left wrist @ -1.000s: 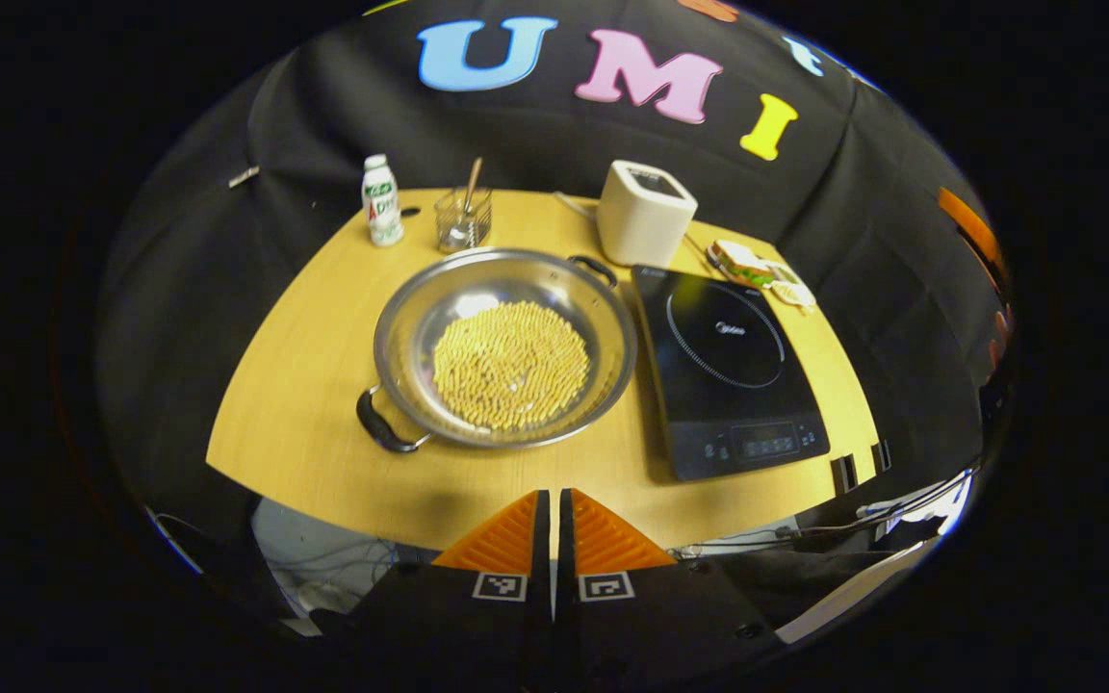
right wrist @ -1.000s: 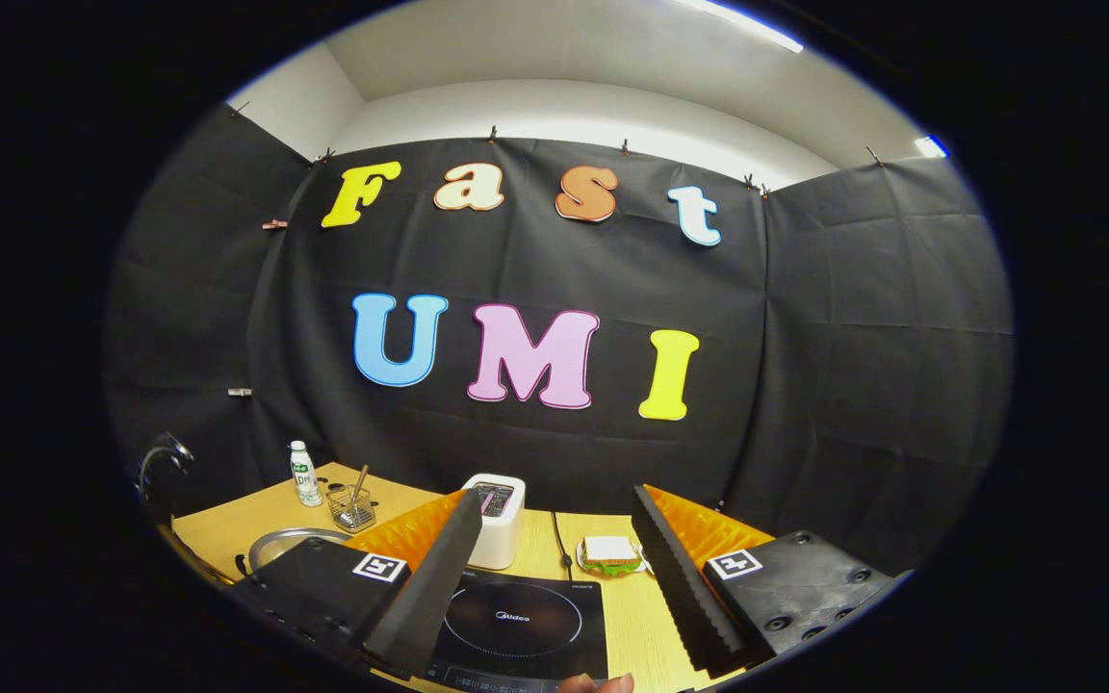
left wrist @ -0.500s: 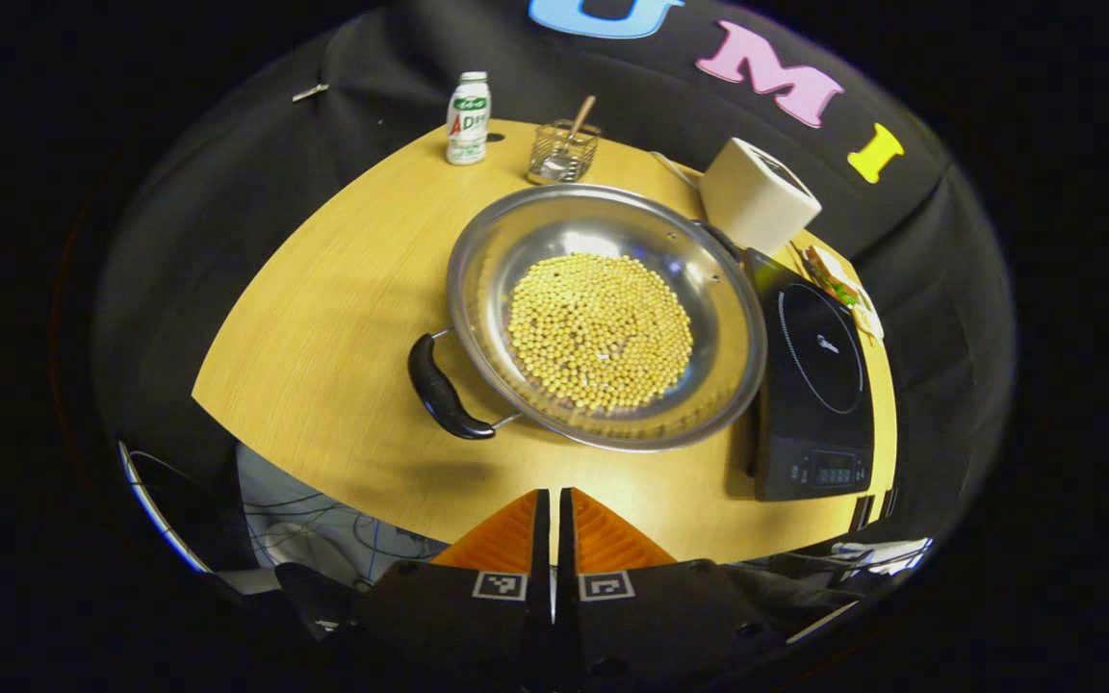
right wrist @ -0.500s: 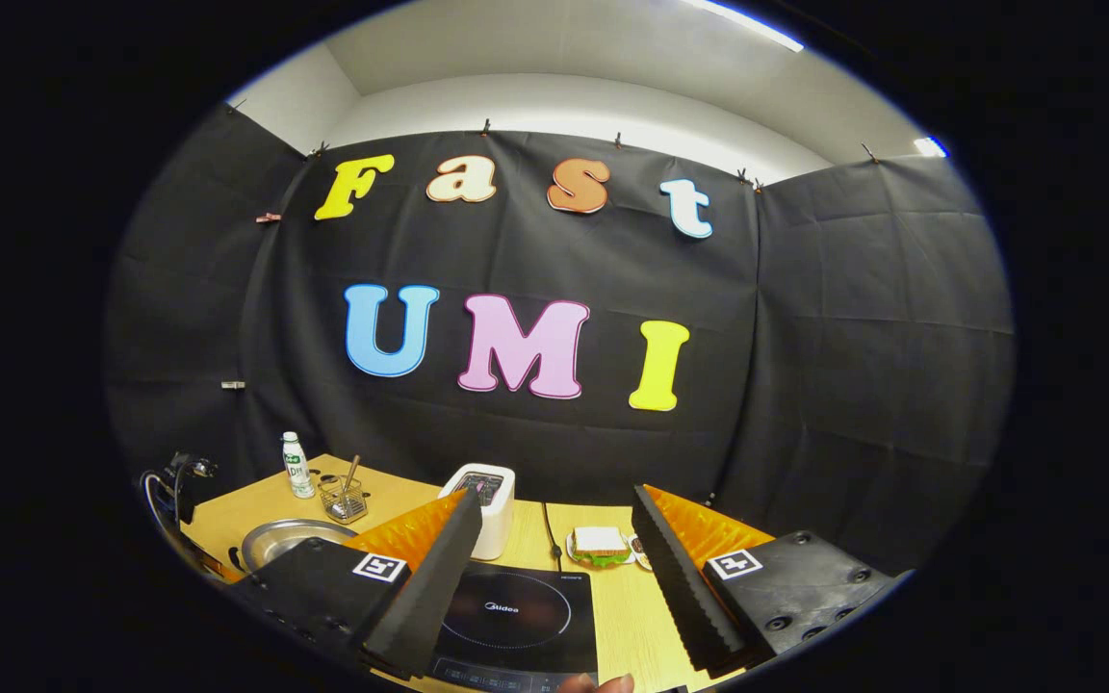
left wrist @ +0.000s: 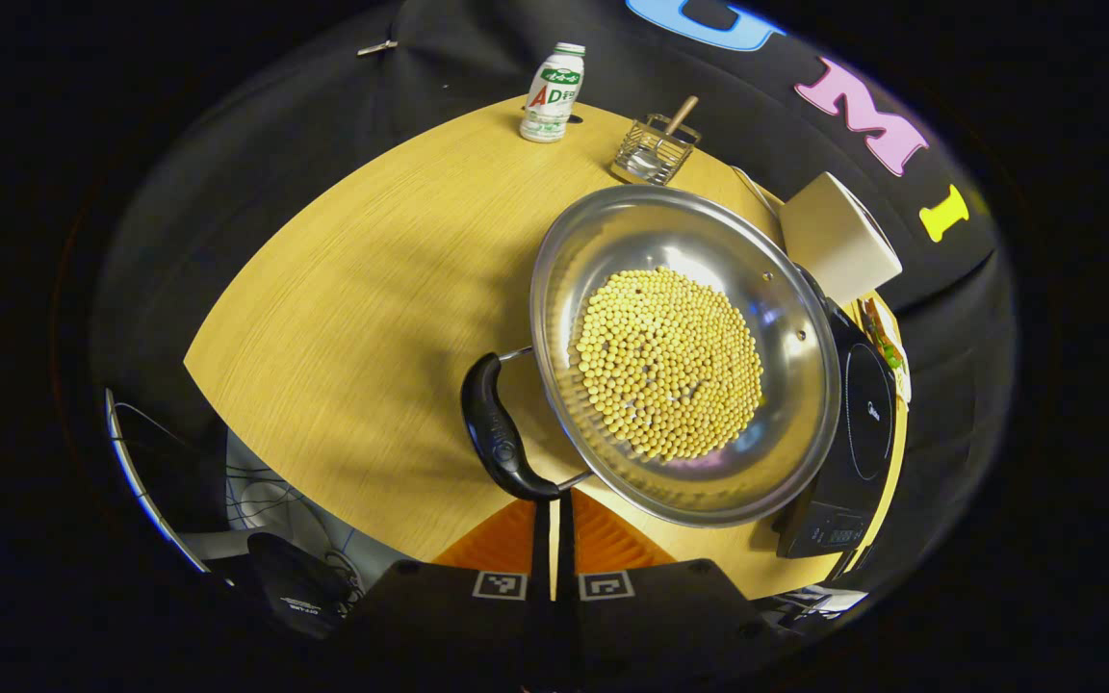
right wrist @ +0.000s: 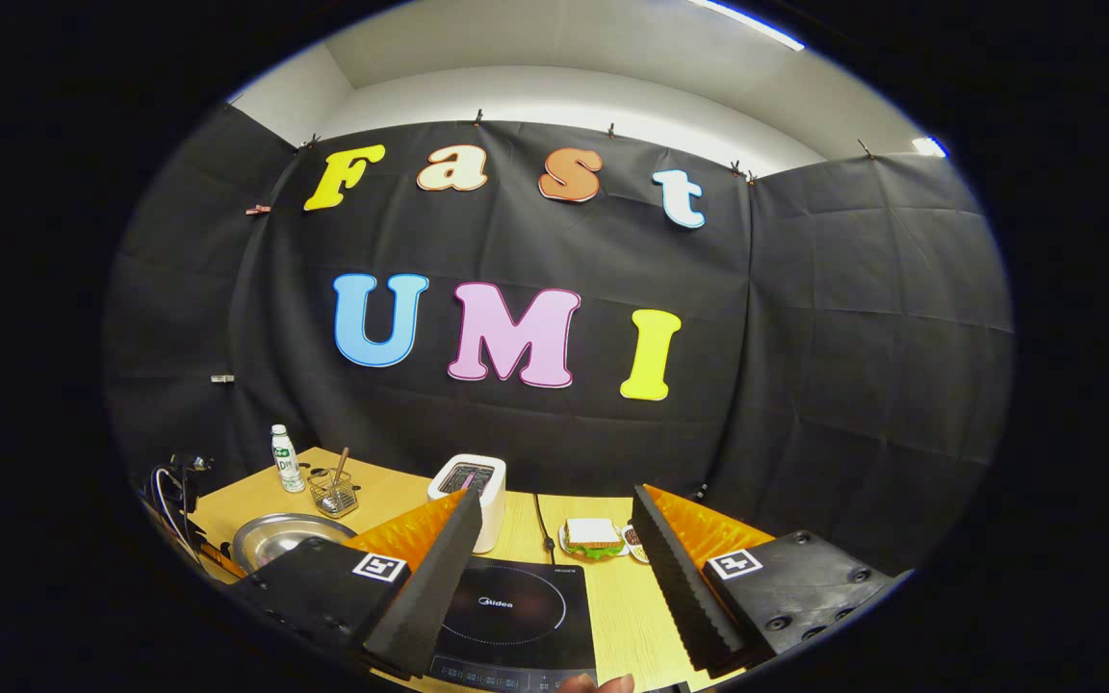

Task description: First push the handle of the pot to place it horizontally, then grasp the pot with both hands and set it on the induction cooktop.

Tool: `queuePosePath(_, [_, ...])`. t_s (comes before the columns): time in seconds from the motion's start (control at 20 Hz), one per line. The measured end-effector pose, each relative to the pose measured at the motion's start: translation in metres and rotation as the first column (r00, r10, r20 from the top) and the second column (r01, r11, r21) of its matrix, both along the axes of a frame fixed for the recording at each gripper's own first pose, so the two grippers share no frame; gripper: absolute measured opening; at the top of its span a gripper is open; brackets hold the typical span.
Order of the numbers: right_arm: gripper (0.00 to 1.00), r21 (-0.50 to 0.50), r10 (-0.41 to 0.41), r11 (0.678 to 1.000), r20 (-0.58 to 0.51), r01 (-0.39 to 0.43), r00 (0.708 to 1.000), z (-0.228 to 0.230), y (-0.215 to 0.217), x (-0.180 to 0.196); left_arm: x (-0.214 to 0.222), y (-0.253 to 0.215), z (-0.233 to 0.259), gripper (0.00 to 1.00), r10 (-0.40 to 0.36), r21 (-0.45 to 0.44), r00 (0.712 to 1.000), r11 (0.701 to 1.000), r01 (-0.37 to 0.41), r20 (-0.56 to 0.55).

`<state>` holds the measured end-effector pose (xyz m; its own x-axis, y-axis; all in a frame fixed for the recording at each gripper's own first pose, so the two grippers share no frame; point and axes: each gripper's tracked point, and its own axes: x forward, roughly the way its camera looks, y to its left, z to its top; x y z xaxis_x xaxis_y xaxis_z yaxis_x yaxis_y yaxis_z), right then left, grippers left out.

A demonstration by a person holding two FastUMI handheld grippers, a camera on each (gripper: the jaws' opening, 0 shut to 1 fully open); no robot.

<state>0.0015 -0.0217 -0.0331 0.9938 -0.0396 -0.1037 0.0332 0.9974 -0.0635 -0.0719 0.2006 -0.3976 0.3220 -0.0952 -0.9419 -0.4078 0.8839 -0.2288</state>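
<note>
Fingers pressed together on left gripper (left wrist: pixel 554 515), low centre, tips just under black pot handle (left wrist: pixel 500 433); right gripper (right wrist: pixel 554 568) spread wide above induction cooktop (right wrist: pixel 516 616); steel pot (left wrist: pixel 684 351) off cooktop, handle push pending.

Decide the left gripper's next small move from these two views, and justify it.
Probably nudge the shut left gripper sideways against the near pot handle to swing the pot round. Its tips sit right at that handle's end, the handles lie askew, and the pot is still beside the induction cooktop, under the open right gripper.
</note>
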Motion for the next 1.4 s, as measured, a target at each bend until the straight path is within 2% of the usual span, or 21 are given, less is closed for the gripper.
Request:
queuePosePath(0.2, [0.97,-0.012,-0.007,1.000,-0.012,0.007,1.000,-0.003,-0.003,-0.001,0.016,0.027,-0.003,0.06,0.033,0.029,0.999,0.999,-0.033,-0.003])
queuePosePath(0.5, [0.97,-0.035,-0.015,0.999,-0.029,0.014,0.999,-0.008,0.005,0.012,0.058,0.075,-0.008,0.05,0.039,0.108,0.999,0.993,-0.042,0.024])
queuePosePath(0.85, [0.98,-0.059,-0.052,0.997,-0.058,0.049,0.997,-0.018,-0.005,0.010,0.115,0.112,-0.014,0.05,-0.046,0.211,0.996,0.977,0.028,0.079])
queuePosePath(1.15, [0.98,-0.077,-0.068,0.995,-0.083,0.062,0.994,-0.028,-0.007,0.007,0.144,0.117,-0.020,0.05,-0.148,0.305,0.988,0.944,0.126,0.052])
queuePosePath(1.25, [0.98,-0.075,-0.060,0.996,-0.091,0.054,0.994,-0.030,-0.002,0.007,0.147,0.113,-0.020,0.05,-0.160,0.301,0.985,0.944,0.135,0.063])
queuePosePath(1.4, [0.98,-0.068,-0.040,0.997,-0.108,0.033,0.993,-0.037,0.005,0.009,0.142,0.110,-0.022,0.05,-0.135,0.274,0.988,0.955,0.109,0.079])
